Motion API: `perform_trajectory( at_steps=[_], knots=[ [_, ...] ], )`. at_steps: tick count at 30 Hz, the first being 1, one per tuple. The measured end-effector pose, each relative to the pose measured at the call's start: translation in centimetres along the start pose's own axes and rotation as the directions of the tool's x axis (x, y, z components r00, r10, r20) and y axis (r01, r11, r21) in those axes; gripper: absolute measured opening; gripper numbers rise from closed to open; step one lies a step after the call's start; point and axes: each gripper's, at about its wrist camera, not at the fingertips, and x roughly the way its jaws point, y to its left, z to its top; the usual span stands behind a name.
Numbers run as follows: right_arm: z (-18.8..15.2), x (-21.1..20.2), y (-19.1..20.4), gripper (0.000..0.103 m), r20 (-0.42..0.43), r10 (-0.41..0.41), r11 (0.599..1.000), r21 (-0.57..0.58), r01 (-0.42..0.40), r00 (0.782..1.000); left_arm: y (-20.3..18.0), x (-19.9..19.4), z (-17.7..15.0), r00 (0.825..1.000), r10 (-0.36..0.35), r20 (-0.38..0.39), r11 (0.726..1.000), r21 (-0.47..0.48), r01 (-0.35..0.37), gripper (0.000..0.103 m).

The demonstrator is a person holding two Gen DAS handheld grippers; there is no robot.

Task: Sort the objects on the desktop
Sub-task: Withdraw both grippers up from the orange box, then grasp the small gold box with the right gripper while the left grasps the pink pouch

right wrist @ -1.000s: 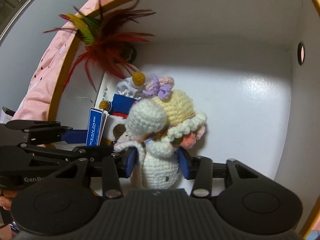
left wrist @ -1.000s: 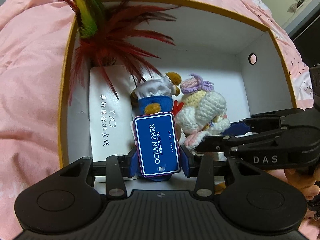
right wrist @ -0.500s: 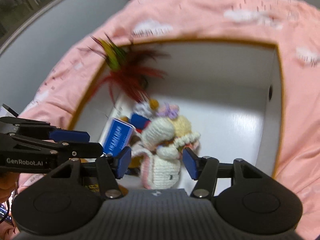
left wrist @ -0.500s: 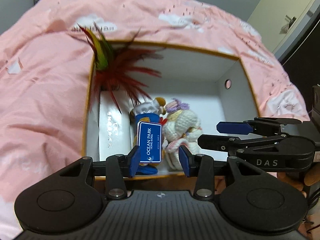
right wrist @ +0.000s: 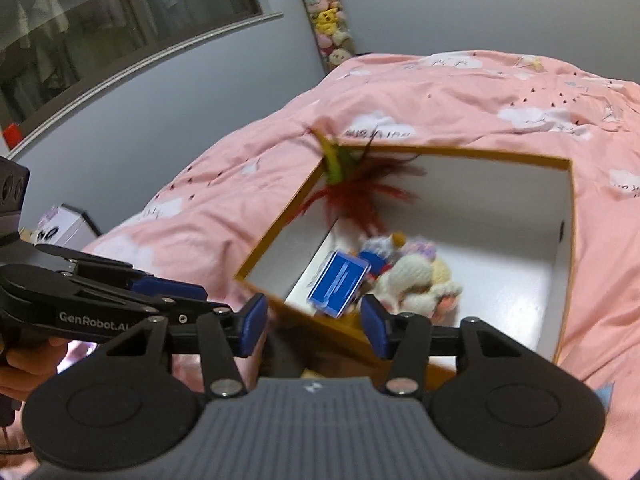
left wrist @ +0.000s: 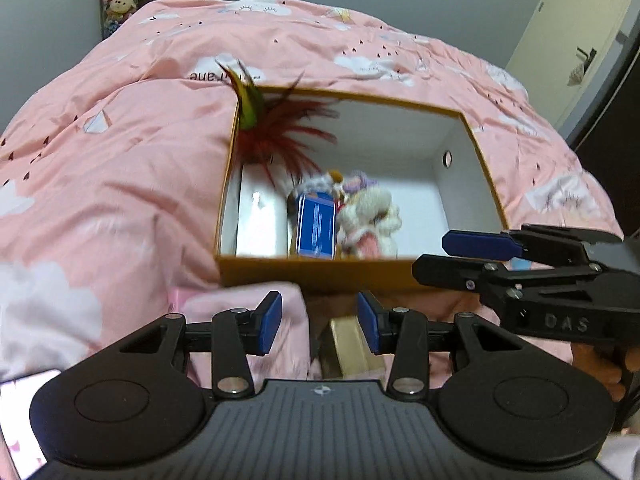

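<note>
You have pulled both claws up and back out of the box [left wrist: 320, 268], leaving the toys inside. From your left wrist, the left claw [left wrist: 319, 323] stands partly open and empty, short of the box's near wall; the tagged plush [left wrist: 316, 220] lies beyond. From your right wrist, the right claw [right wrist: 314, 326] is closing on nothing, the crochet doll [right wrist: 416, 280] just past it.

Grey walls [right wrist: 440, 8], dark window [right wrist: 120, 12] (lamp reflected), pink-quilted bed [left wrist: 120, 160].
</note>
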Motion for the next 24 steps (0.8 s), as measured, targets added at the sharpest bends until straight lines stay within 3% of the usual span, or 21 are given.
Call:
perform_trajectory(
  at_steps=[6, 11, 16, 24],
  knots=[
    [-2.7, 0.8, -0.8, 0.048, -0.098, -0.048, 0.994, 0.091, 0.057, 0.994, -1.1, -0.1, -2.0, 1.0, -0.013, -0.02, 0.999, 0.044, 0.014, 0.048],
    [-4.4, 1.2, -1.2, 0.048, -0.136, -0.005, 0.992, 0.123, 0.022, 0.991, -2.4, 1.4, -3.2, 0.997, 0.0, -0.073, 0.997, 0.073, 0.005, 0.048],
    [-4.6, 2.1, -0.4, 0.049, -0.166, 0.019, 0.996, 0.085, -0.005, 0.986, -2.7, 2.5, -4.1, 0.992, 0.04, -0.121, 0.996, 0.081, -0.03, 0.048],
    [-4.3, 3.2, -0.1, 0.049, -0.198, -0.01, 0.997, 0.069, 0.025, 0.98, 0.3, 0.4, -3.4, 0.996, 0.079, -0.051, 0.996, -0.025, -0.08, 0.048]
  ],
)
